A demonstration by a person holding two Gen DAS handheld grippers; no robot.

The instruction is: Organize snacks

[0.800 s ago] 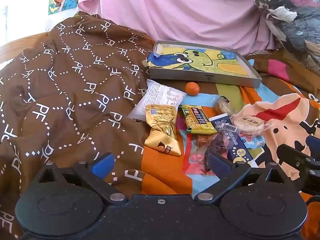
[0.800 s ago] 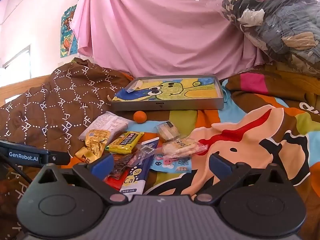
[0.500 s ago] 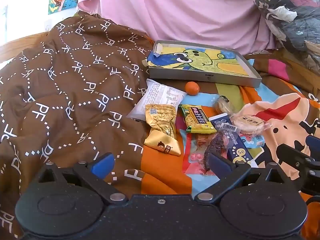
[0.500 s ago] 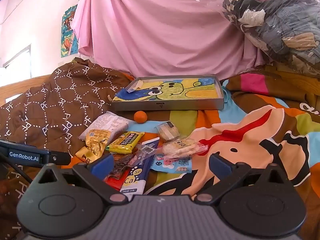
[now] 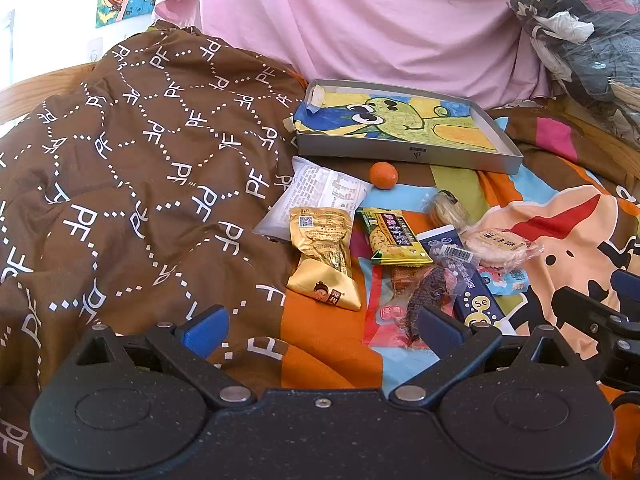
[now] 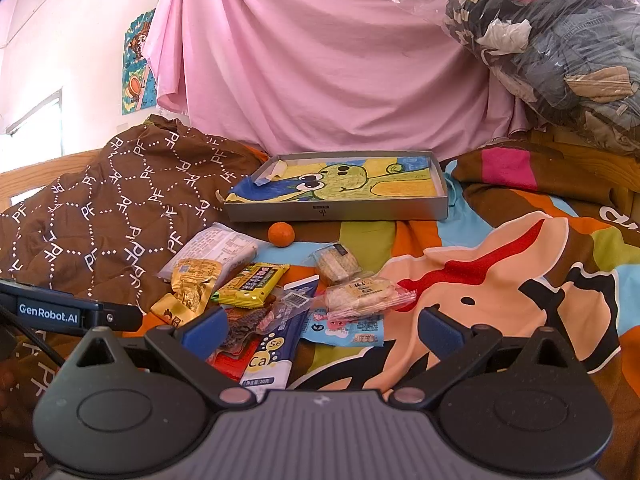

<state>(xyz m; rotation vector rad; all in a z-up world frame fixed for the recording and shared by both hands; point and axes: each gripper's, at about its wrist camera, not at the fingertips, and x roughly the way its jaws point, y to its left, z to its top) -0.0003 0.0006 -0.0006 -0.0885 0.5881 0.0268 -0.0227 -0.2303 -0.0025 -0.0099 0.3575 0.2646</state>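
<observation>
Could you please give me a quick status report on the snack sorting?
Left claw open, empty. Right claw open, empty. Snack packets and orange loose on the bedspread, outside the grey tray. Nothing blocking the tray.

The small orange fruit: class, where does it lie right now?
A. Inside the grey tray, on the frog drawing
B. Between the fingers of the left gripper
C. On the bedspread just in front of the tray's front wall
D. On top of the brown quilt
C. The orange fruit rests on the bedspread just before the front wall of the grey tray, outside it.
</observation>
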